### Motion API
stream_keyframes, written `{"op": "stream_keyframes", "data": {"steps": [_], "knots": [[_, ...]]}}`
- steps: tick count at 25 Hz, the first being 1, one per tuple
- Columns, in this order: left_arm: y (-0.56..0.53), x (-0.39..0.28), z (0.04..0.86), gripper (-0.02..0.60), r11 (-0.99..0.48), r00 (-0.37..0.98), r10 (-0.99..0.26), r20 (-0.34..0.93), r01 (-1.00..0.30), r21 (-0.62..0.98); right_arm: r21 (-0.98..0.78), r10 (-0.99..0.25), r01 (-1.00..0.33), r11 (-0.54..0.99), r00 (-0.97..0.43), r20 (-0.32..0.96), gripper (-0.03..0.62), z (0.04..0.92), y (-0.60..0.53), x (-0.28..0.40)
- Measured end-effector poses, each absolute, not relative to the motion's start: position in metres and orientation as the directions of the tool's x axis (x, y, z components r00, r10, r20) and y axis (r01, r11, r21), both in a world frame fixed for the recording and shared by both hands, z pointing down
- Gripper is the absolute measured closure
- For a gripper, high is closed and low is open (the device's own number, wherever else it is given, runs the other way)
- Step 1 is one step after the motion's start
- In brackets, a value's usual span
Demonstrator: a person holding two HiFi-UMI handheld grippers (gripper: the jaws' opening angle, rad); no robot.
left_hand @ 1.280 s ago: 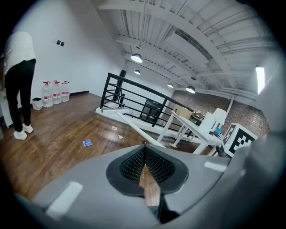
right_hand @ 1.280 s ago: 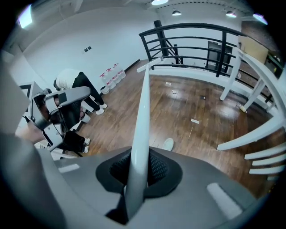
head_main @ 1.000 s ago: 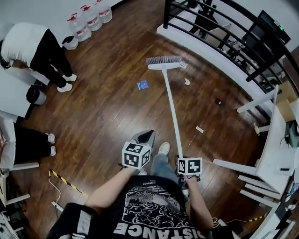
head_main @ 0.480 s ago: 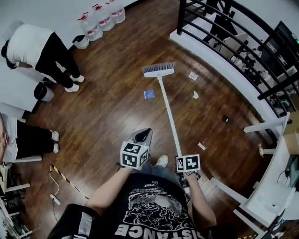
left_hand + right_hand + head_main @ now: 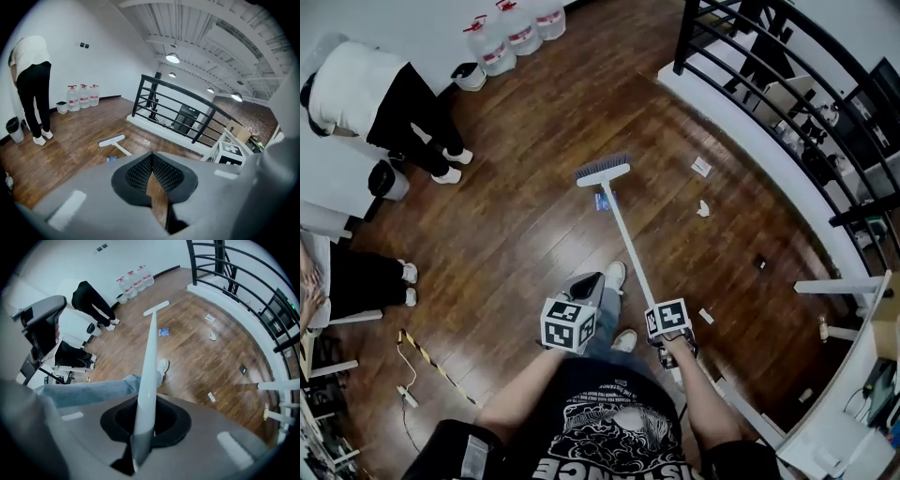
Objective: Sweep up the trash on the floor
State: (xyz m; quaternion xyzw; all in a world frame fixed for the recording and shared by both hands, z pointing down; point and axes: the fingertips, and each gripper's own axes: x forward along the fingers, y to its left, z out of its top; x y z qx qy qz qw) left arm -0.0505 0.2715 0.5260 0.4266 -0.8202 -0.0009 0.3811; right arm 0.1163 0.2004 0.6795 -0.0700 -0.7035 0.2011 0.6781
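A broom with a white handle [image 5: 630, 248] and grey bristle head [image 5: 602, 172] rests on the wooden floor. Its head lies right beside a blue scrap [image 5: 602, 201]. My right gripper [image 5: 667, 323] is shut on the handle's near end; the handle [image 5: 149, 357] runs out between the jaws. My left gripper [image 5: 589, 281] hangs over my leg, jaws together with nothing between them [image 5: 151, 157]. White paper [image 5: 701, 167], a crumpled piece [image 5: 703, 208], a dark bit [image 5: 759, 263] and a white strip [image 5: 706, 316] lie to the right of the broom.
A black railing [image 5: 769, 84] on a white kerb bounds the floor at the right. A person in a white top [image 5: 384, 103] bends at the far left, beside a small black bin [image 5: 382, 178]. Water bottles [image 5: 511, 37] line the wall. White table legs [image 5: 834, 286] stand at right.
The broom head has come nearer to me and leftward, from beyond the blue scrap to right beside it. Both grippers keep their hold and spacing.
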Motion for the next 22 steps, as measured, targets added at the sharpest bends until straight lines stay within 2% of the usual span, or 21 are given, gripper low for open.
{"op": "stream_keyframes", "data": {"steps": [6, 12, 18, 22], "knots": [[0.247, -0.126, 0.555, 0.577, 0.633, -0.315, -0.706, 0.634, -0.682, 0.366, -0.359, 0.371, -0.127, 0.925, 0.082, 0.925, 0.563, 0.714, 0.178, 0.054], [0.225, -0.203, 0.577, 0.577, 0.651, -0.3, -0.697, 0.651, -0.645, 0.4, -0.315, 0.317, -0.051, 0.948, 0.242, 0.917, 0.563, 0.745, 0.152, -0.006], [0.215, -0.243, 0.59, 0.577, 0.653, -0.281, -0.698, 0.659, -0.628, 0.423, -0.286, 0.262, 0.023, 0.958, 0.341, 0.903, 0.563, 0.763, 0.123, -0.032], [0.214, -0.262, 0.599, 0.577, 0.653, -0.26, -0.693, 0.672, -0.62, 0.434, -0.226, 0.166, 0.109, 0.968, 0.396, 0.903, 0.562, 0.767, 0.088, -0.032]]}}
